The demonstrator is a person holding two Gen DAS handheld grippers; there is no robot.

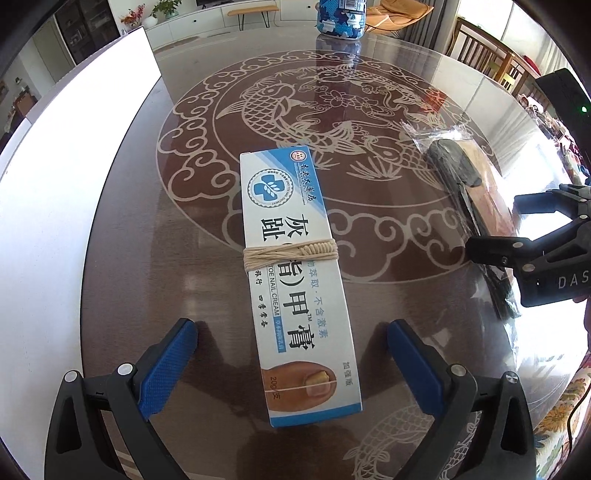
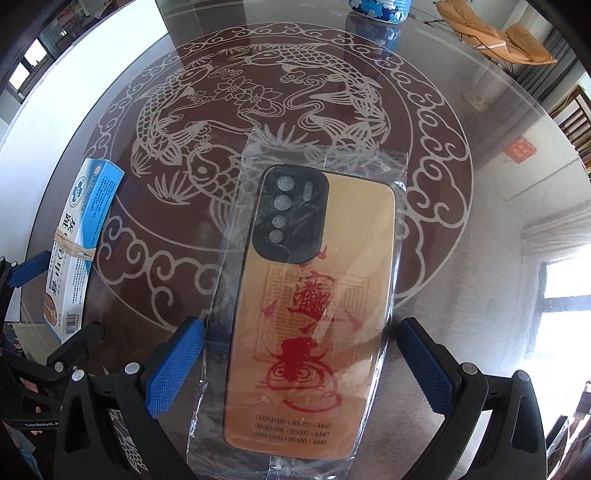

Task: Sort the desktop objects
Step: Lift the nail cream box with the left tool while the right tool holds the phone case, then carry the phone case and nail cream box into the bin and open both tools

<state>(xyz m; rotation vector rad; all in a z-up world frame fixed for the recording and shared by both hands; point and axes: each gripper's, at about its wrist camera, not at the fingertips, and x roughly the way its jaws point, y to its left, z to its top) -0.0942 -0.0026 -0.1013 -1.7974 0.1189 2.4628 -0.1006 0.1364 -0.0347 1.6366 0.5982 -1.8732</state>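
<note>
2 tools are in your hands, both spread wide and gripping nothing. Your left tool (image 1: 291,347) straddles the near end of the nail cream box (image 1: 295,280), which lies flat on the glass worktop (image 1: 369,122) with a rubber band (image 1: 291,254) around its middle; neither finger touches it. Your right tool (image 2: 303,350) brackets the phone case (image 2: 314,306) in its clear sleeve, just right of the box. 1 blue camouflage can (image 1: 341,18) stands at the far edge.

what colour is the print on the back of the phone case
Red print on the tan phone case, with a black camera surround; clearest in the right wrist view.
</note>
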